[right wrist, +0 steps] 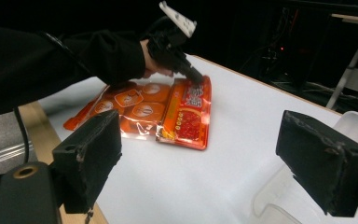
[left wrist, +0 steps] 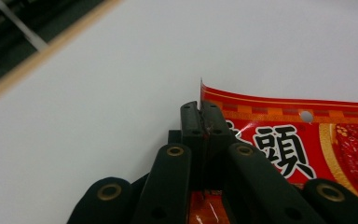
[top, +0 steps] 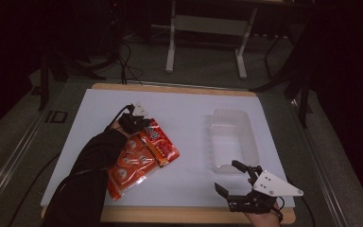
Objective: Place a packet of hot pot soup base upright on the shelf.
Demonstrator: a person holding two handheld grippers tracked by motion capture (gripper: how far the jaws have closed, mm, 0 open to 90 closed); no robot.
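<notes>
A person's left gripper (top: 139, 124) was clamped on the top edge of a red snack packet (top: 161, 145), near its corner, as the left gripper view showed with the jaws pressed together over the foil (left wrist: 261, 112). The packet lay on the white surface (top: 189, 184) left of centre, partly overlapping an orange packet (top: 127, 165) toward seven o'clock. Its long axis ran from about eleven o'clock to five o'clock in the high view, gripped end farthest from the person. The right gripper (top: 236, 182) hovered released, jaws spread, at the near edge, just below a clear plastic tray (top: 231, 137) at three o'clock. Lifting well likely meant raising slowly, so the packet peeled free of the orange one without dragging it.
</notes>
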